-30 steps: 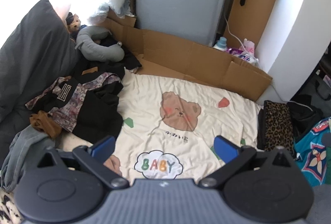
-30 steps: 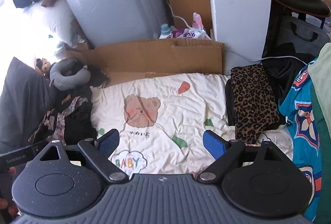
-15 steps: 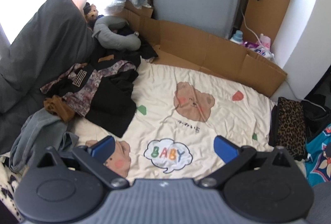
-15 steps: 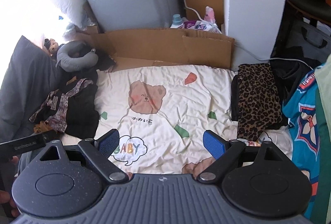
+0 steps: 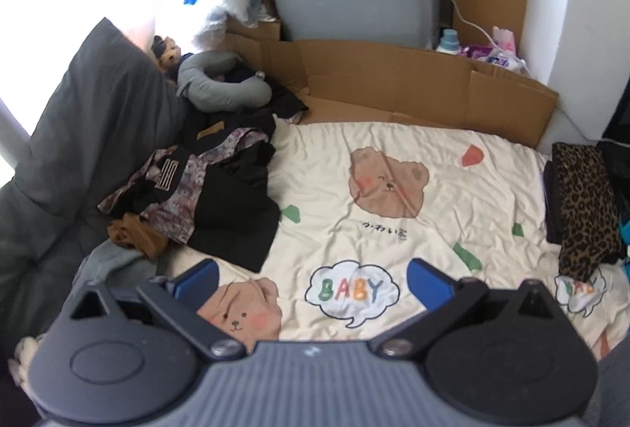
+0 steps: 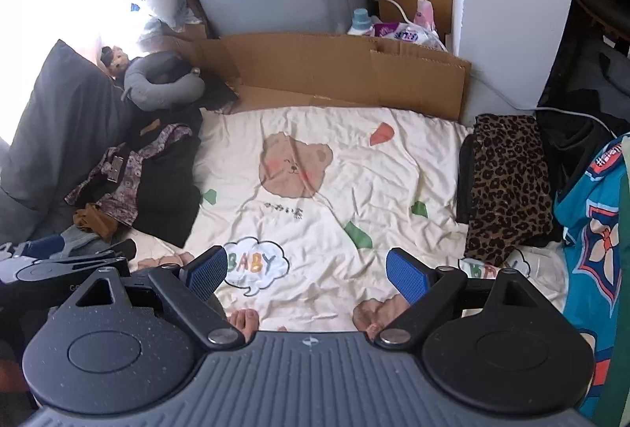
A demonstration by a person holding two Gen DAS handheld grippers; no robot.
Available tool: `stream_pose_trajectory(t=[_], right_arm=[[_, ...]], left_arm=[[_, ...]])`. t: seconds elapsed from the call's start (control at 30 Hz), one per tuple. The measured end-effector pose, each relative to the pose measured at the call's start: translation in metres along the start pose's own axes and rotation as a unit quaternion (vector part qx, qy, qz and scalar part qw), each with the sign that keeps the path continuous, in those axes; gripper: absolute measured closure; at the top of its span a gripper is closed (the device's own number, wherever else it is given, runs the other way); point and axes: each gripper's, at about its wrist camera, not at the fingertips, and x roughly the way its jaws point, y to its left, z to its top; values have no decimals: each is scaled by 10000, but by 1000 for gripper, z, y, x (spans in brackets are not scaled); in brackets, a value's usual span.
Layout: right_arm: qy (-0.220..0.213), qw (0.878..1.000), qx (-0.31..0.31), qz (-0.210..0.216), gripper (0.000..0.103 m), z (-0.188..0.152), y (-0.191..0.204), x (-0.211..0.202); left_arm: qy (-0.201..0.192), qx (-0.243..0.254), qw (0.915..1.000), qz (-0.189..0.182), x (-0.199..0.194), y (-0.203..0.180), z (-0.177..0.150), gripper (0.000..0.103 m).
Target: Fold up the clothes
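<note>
Daylight floods my feeds from upper left, blowing out white beyond the grey pillow (image 5: 90, 119); left view slightly soft, right sharper; fisheye bends edges, corners vignetted dark

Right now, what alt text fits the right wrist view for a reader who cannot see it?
The right gripper hangs open and empty over a cream bear-print blanket. Unfolded dark clothes are piled at the blanket's left edge, a folded leopard-print garment lies at its right, and the left gripper shows at far left.
</note>
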Motion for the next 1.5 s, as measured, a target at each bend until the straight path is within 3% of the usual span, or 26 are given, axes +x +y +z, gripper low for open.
stream_pose_trajectory(t=[0.4, 1.5], right_arm=[[98, 9999, -99, -5, 11, 1, -2, 2], [253, 9989, -378, -71, 11, 0, 4, 7]], left_arm=[[282, -25, 9985, -461, 7, -1, 0, 0], [247, -188, 9972, -675, 7, 8, -1, 1]])
